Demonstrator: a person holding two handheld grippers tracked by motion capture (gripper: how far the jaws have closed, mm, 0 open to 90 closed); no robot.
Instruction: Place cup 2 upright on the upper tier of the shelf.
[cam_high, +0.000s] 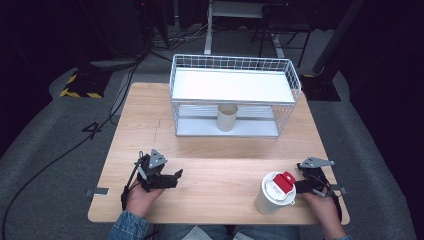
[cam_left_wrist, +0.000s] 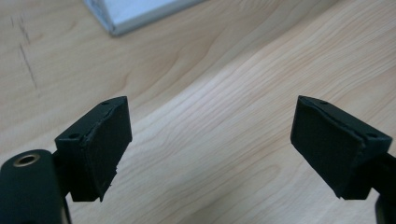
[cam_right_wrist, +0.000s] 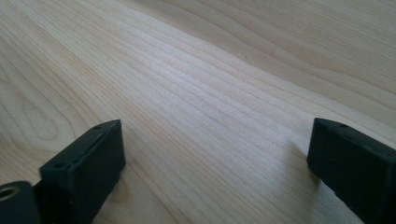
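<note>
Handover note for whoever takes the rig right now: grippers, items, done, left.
Left gripper: open, nothing between its jaws, low over bare table.
Right gripper: open, empty, resting at the table's near right edge.
White cup with the red-and-white lid: upright, just left of the right gripper, not held.
Beige cup: on the wire rack's lower shelf.
Done: beige cup already in the rack.
Left: probably the lidded cup, untouched.

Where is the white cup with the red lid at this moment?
In the high view, the white cup with the red lid stands near the table's front right edge, just left of the right gripper.
</note>
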